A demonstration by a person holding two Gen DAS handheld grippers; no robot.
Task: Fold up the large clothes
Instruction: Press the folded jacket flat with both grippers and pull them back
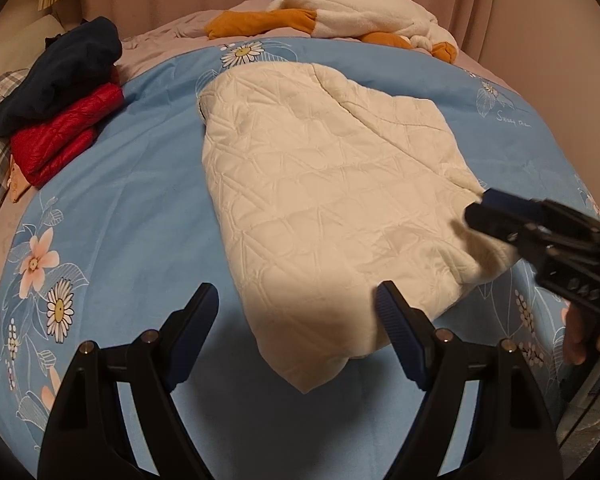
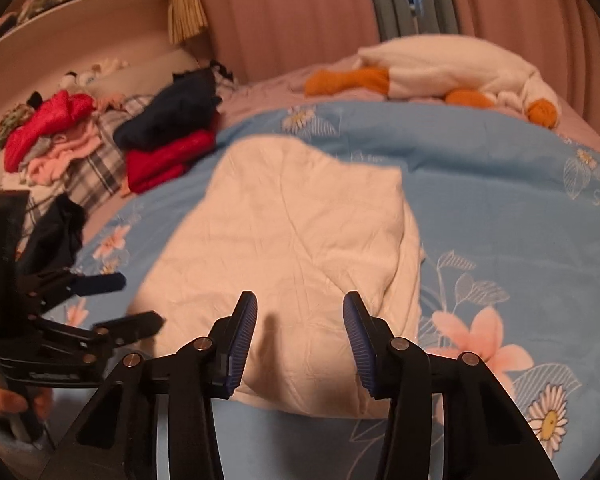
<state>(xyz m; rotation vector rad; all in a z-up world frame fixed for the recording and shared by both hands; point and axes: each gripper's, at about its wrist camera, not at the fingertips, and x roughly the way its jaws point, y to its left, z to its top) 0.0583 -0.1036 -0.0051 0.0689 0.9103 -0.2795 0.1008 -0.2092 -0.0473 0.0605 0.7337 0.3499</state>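
A cream quilted jacket (image 1: 320, 200) lies folded on the blue flowered duvet (image 1: 140, 184); it also shows in the right wrist view (image 2: 284, 248). My left gripper (image 1: 298, 312) is open and empty, hovering over the jacket's near end, and shows at the left of the right wrist view (image 2: 136, 300). My right gripper (image 2: 300, 320) is open and empty above the jacket's near edge. In the left wrist view the right gripper (image 1: 480, 208) reaches in from the right, by the jacket's right corner.
A folded red jacket (image 1: 60, 140) with a navy garment (image 1: 60, 72) on top sits at the left of the bed. A white and orange plush toy (image 1: 340, 12) lies at the far side. Loose clothes (image 2: 56, 136) are piled far left. Pink curtains (image 2: 292, 12) hang behind.
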